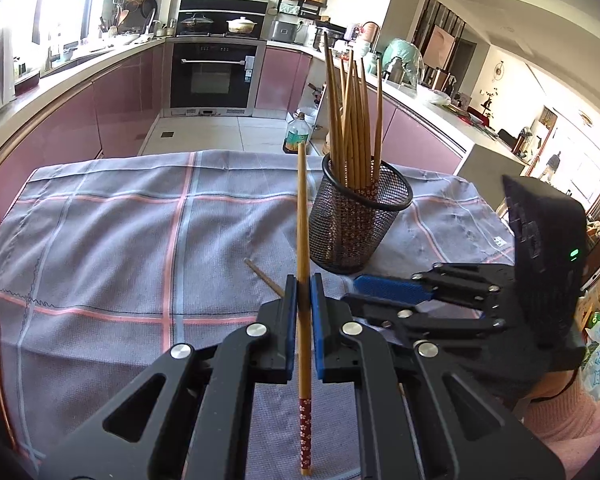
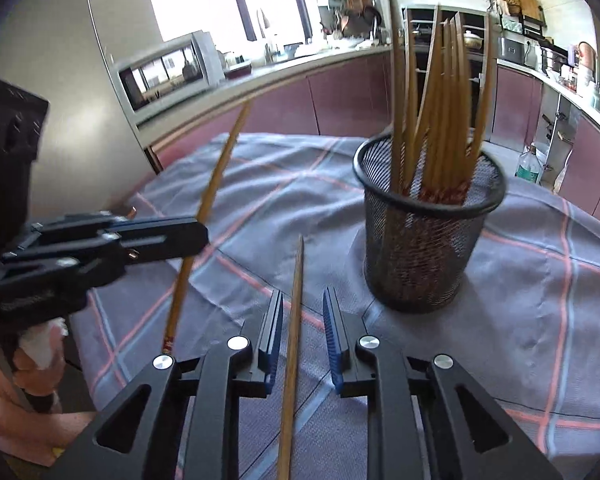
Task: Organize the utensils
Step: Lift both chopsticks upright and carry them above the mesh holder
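A black mesh holder (image 1: 360, 220) (image 2: 428, 240) stands on the checked cloth with several wooden chopsticks upright in it. My left gripper (image 1: 304, 280) (image 2: 198, 238) is shut on one chopstick (image 1: 302, 208) (image 2: 220, 164), which stands nearly upright with its red patterned end down. My right gripper (image 2: 303, 292) (image 1: 364, 292) is low over the cloth in front of the holder. Its jaws stand apart. A second chopstick (image 2: 294, 340) lies on the cloth between them, with no pad pressing on it. In the left wrist view its tip (image 1: 260, 272) shows beside my left finger.
The grey-purple cloth (image 1: 120, 240) (image 2: 540, 300) covers a small table whose far edge drops to the kitchen floor. A bottle (image 1: 298, 132) stands on the floor beyond it. Pink cabinets, an oven (image 1: 214, 76) and a microwave (image 2: 168, 72) ring the room.
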Tool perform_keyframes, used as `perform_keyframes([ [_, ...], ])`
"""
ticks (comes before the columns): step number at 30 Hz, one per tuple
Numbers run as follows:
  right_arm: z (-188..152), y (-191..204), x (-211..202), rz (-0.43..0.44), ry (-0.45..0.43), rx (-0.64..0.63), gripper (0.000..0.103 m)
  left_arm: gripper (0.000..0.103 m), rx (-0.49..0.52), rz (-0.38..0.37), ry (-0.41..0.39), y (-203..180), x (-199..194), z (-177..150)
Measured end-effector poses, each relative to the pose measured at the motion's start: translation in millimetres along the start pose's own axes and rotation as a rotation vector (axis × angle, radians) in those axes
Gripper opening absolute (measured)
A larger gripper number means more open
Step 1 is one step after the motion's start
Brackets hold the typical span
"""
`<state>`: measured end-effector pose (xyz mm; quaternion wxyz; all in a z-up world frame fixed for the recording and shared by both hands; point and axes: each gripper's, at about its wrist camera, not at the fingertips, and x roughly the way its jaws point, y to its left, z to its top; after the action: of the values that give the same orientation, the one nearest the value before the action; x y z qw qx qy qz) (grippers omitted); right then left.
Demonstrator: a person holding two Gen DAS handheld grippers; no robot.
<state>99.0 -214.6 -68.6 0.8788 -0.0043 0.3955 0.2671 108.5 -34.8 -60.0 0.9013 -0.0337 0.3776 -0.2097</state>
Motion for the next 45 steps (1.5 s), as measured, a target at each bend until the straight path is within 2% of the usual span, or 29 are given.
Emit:
perform_keyframes([
  [4,0.0,4.2,28.0,-0.005,0.074,-0.012,0.020,0.007,-0.014,0.009,0.008,5.7,2.1,-1.9],
  [9,0.4,11.9,45.9,-0.021,0.119,-0.042,0.020,0.007,-0.032,0.013,0.015,13.2,6.3,-2.9],
  [11,0.9,14.1,48.7,-0.039,0.124,-0.057,0.017,0.007,-0.036,0.013,0.018,15.0,8.2,-3.4],
  [13,2.1,16.6,49.5,-0.050,0.127,-0.068,0.008,0.007,-0.038,0.011,0.020,15.9,9.3,-3.1],
  [17,1.2,14.3,47.5,-0.042,0.119,-0.049,0.006,0.007,-0.040,0.009,0.021,16.6,11.4,-2.9],
  [33,5.0,-4.3,-35.6,0.016,-0.101,0.012,0.005,0.008,-0.030,-0.005,0.000,9.8,8.4,0.6],
  [45,5.5,-17.2,-74.5,0.005,-0.206,0.040,0.005,0.007,-0.017,-0.023,-0.021,2.4,-3.0,6.2],
])
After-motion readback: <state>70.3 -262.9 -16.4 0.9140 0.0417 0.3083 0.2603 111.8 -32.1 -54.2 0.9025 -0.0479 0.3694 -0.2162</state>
